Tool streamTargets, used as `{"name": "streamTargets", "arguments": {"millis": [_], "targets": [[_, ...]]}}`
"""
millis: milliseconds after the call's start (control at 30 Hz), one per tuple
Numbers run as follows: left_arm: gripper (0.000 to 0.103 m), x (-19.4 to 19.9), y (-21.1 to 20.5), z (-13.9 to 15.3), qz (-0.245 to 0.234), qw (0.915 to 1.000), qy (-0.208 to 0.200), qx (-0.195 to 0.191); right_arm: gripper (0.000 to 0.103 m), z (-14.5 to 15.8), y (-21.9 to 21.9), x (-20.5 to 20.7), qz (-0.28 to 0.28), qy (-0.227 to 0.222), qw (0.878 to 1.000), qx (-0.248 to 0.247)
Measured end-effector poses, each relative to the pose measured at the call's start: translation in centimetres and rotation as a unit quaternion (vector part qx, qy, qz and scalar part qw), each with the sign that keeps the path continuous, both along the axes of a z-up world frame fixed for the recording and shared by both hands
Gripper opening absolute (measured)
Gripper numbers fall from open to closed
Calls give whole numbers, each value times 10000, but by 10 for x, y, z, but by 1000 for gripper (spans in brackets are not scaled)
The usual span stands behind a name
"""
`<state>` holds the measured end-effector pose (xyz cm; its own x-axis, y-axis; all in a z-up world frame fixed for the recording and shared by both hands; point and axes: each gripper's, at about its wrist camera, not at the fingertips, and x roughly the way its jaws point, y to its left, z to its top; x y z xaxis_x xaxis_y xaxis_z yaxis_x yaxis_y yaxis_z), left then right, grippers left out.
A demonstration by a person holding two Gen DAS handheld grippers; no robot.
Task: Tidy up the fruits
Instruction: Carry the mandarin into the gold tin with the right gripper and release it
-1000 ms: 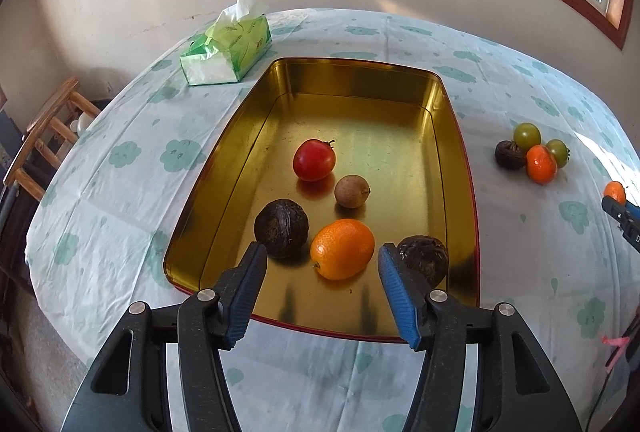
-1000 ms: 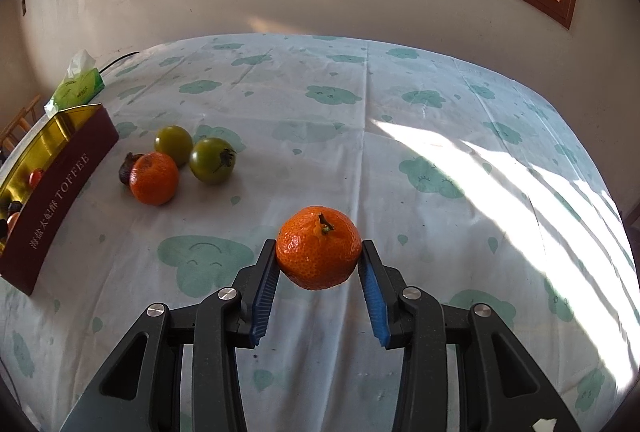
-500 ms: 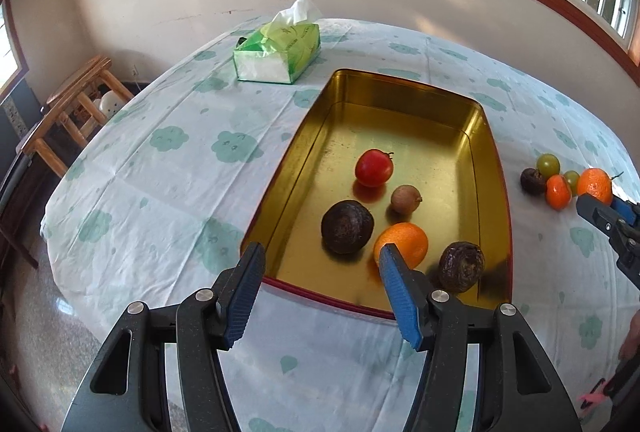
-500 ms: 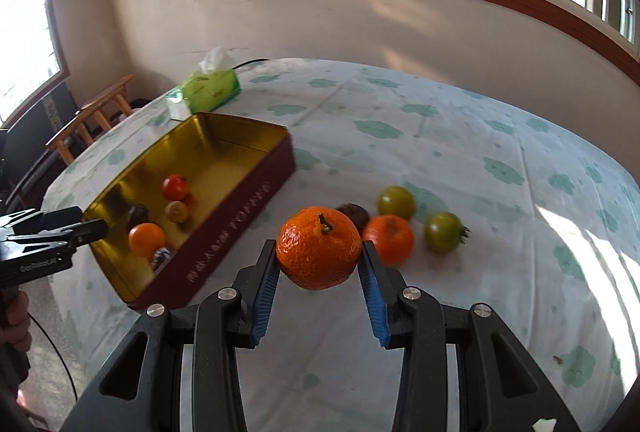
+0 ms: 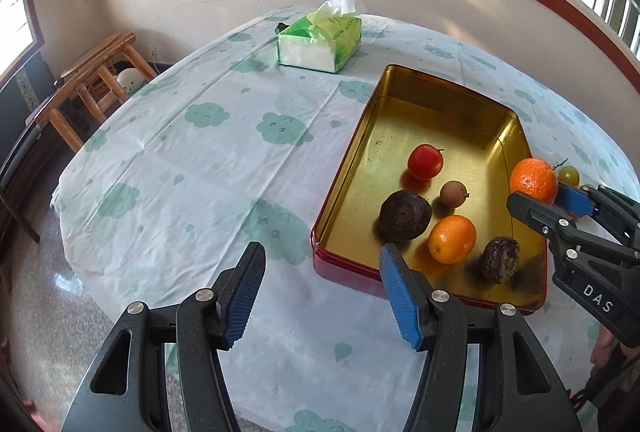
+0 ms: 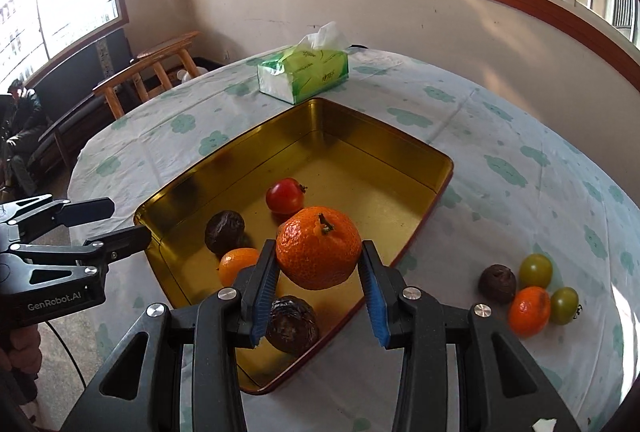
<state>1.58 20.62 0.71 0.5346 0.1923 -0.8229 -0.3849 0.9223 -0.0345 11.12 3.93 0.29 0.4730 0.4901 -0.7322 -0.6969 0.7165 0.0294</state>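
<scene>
Swung over the gold tin (image 6: 436,168), right tongs (image 6: 318,260) pinch a dimpled mandarin (image 6: 319,247); left tongs (image 5: 320,292) spread.

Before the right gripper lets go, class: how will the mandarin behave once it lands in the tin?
The mandarin is round, so it will probably roll on the tin's smooth floor. The walls should stop it. Its dimpled peel probably grips the pads.

Small brown fruit (image 5: 453,194) hidden behind held mandarin (image 6: 319,247) in right view; person (image 6: 20,120) cut off.
</scene>
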Motion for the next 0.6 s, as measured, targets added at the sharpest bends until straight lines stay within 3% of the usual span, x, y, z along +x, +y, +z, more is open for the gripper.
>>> {"name": "streamTargets", "arguments": {"millis": [600], "targets": [[60, -4, 5, 4, -6, 10000, -31, -50, 38, -25, 19, 6, 73, 197, 9993, -308]]}}
